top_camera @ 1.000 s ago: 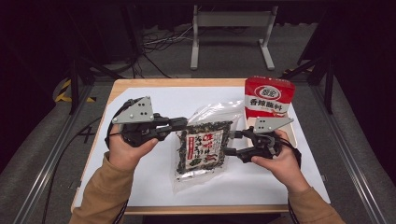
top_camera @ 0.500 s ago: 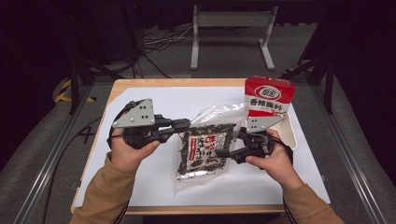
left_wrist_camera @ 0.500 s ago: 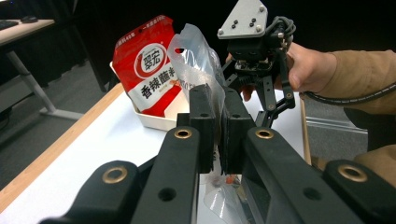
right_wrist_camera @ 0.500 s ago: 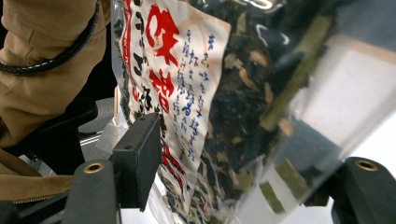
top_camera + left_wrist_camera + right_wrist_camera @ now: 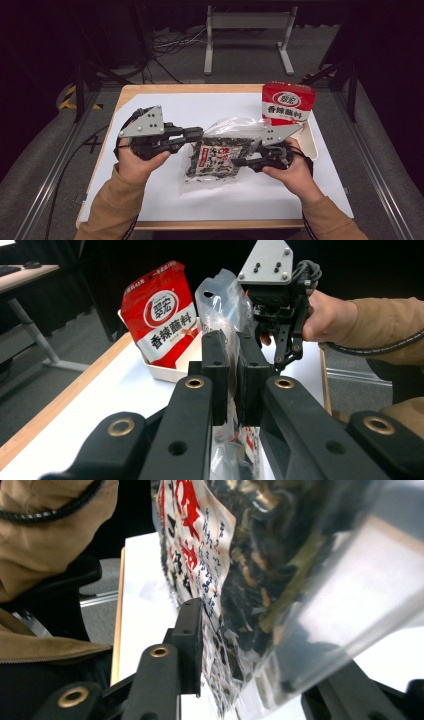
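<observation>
A clear bag (image 5: 215, 160) of dark dried leaves with a red-and-white label is held up over the table between both grippers. My left gripper (image 5: 200, 134) is shut on the bag's upper left edge; in the left gripper view its pads (image 5: 250, 375) pinch the thin plastic (image 5: 225, 295). My right gripper (image 5: 240, 161) is at the bag's right side. Its jaws have just been closing with the bag (image 5: 260, 570) between them. One pad (image 5: 192, 640) touches the label side; the other jaw is hidden behind the bag.
A red pouch (image 5: 289, 102) with white lettering stands in a white tray (image 5: 310, 142) at the table's far right. A white sheet (image 5: 150, 105) covers the wooden tabletop. A metal stand and cables lie on the floor beyond the table.
The right gripper has shifted slightly left onto the bag's right edge and its jaws have narrowed around it. The left gripper has kept still with the bag's edge in it.
</observation>
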The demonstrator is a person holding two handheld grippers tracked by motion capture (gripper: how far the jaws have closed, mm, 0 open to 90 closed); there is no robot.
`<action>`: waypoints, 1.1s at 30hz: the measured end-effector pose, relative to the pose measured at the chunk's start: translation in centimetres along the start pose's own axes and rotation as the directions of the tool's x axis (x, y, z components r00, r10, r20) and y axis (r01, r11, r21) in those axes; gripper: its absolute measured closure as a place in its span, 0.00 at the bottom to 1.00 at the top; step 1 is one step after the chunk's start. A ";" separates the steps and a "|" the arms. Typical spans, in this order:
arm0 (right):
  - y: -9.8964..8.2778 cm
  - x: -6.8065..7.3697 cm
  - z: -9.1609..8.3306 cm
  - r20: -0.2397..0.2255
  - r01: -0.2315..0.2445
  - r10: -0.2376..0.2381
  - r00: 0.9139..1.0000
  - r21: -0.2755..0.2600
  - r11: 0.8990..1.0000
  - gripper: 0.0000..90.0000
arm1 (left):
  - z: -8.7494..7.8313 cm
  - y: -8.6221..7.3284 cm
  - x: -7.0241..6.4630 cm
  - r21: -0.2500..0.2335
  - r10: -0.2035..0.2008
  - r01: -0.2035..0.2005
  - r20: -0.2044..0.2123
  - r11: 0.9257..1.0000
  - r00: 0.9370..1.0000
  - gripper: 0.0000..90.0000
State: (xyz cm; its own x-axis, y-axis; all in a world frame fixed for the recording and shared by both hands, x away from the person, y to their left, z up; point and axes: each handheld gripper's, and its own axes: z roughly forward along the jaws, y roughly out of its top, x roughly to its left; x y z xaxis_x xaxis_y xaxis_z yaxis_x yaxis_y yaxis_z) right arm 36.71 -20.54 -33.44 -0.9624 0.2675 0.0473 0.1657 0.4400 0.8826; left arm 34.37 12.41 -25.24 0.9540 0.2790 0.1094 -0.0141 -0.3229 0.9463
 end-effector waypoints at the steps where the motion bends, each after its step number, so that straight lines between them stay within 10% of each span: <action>1: 0.0 0.0 -0.1 0.005 0.019 -0.019 1.000 0.005 1.000 0.73 | 0.0 0.0 0.0 -0.002 -0.005 0.005 0.000 1.000 1.000 0.95; 17: 0.9 0.5 -0.4 -0.036 0.132 -0.129 0.991 0.075 0.988 0.84 | -1.3 -0.5 1.2 -0.059 -0.065 0.064 -0.010 0.996 0.998 0.99; 33: 1.8 0.5 -3.8 0.032 0.132 -0.139 0.990 0.157 0.979 0.84 | -1.8 -1.0 1.9 -0.039 -0.108 0.107 -0.029 0.994 0.994 0.62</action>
State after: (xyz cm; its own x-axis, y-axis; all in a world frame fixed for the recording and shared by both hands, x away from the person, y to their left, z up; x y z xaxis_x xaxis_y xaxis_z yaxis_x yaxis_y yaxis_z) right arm 35.73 -22.89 -29.99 -0.9687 0.2310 -0.0905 0.0687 0.6003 0.7968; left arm 35.62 14.86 -25.41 0.9411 0.3379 0.0152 0.0763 -0.2559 0.9637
